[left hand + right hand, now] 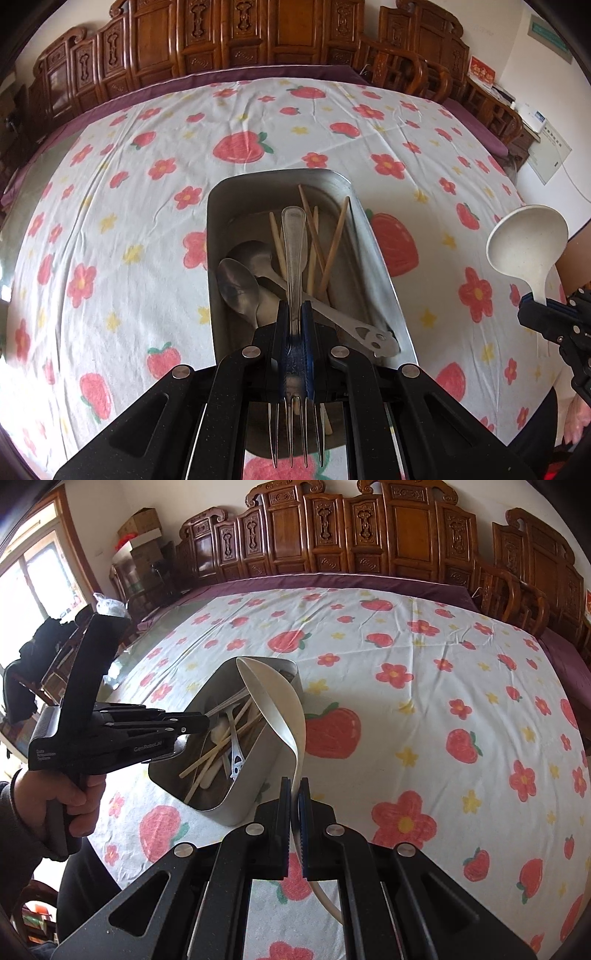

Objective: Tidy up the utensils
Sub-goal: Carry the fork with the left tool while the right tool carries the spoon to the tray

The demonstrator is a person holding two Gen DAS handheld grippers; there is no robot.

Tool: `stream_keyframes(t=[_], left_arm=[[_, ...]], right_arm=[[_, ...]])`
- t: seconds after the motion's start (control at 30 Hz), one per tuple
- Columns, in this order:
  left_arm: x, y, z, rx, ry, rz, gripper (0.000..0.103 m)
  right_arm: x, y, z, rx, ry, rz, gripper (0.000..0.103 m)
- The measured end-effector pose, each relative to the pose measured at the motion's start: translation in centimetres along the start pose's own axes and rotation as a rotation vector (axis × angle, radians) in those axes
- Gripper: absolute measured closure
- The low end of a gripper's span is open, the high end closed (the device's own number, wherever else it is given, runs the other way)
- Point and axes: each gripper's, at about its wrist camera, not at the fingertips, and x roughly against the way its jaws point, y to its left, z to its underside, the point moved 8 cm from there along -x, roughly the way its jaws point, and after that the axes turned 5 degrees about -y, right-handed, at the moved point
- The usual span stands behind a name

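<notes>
1. On the left, my left gripper (295, 314) has its fingers squeezed shut on a fork (294, 254). The fork hangs over the metal tray (373, 258), with its handle pointing out over the tray and its prongs back toward me.
2. In the tray lie spoons (236, 288) and chopsticks (334, 240), all crossed over each other. I think the fork could land on that pile, tip, and slide out if I let go too high.
3. On the right, my right gripper (294, 794) has its fingers shut on the thin handle of a white ladle (277, 698). Its big bowl is close to the tray's near edge and could bump it.
4. The two grippers are near each other, so they might knock together.
5. The worktop (424, 701) with its strawberry cloth has lots of open room on the right.
</notes>
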Motion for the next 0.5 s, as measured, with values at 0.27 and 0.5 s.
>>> stream_keyframes(t=[0.27,0.5], left_arm=[[-1.2,0.5,-0.3,0.011,0.002,-0.002,0.097],[-1.9,0.6,-0.6,0.018,0.012,0.005,0.097]], right_arm=[[-1.2,0.9,-0.6,0.008,0.013,-0.012,0.098],[-2.0,1.6,-0.7,0.018,0.028,-0.019,0.098]])
